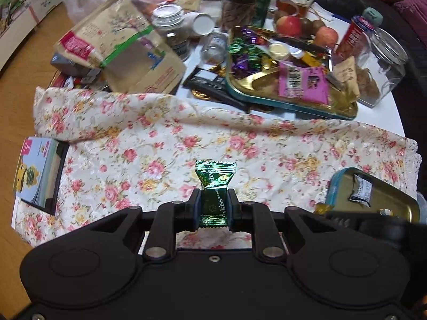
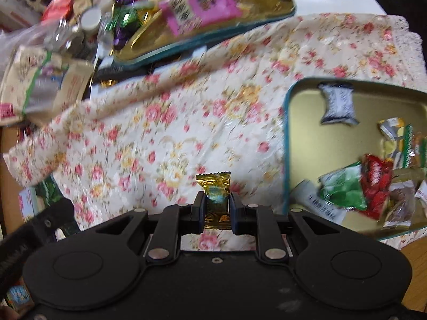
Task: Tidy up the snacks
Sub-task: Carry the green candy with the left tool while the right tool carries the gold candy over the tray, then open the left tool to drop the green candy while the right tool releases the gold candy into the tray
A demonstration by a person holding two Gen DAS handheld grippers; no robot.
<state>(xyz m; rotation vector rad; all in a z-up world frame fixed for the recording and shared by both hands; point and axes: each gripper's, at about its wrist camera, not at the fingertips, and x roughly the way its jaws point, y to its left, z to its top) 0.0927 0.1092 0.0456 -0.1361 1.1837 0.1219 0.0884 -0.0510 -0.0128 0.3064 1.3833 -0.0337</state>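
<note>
Right now your left gripper [image 1: 213, 204] has its fingers [image 1: 193, 206] pinched on a green candy [image 1: 215, 186], holding it upright above the floral cloth [image 1: 149, 144] that covers the near part of the surface. The wrapper's top flares above the fingertips.

Your right gripper [image 2: 215, 207] grips a gold candy [image 2: 215, 200] the same way, also over the cloth, just left of the near tin [image 2: 287, 144]. That tin holds a dark-and-white wrapper [image 2: 337, 104] near its far edge and a heap of green, red and yellow packets [image 2: 373, 184] at its near right.

Farther back, a larger gold tray [image 1: 267, 80] carries purple and green sweets [image 1: 245, 53] and a pink packet [image 1: 303, 81]. Beyond it sit apples [image 1: 289, 25], jars and a paper bag [image 1: 120, 45]. A booklet [image 1: 37, 170] lies at the cloth's left edge.
</note>
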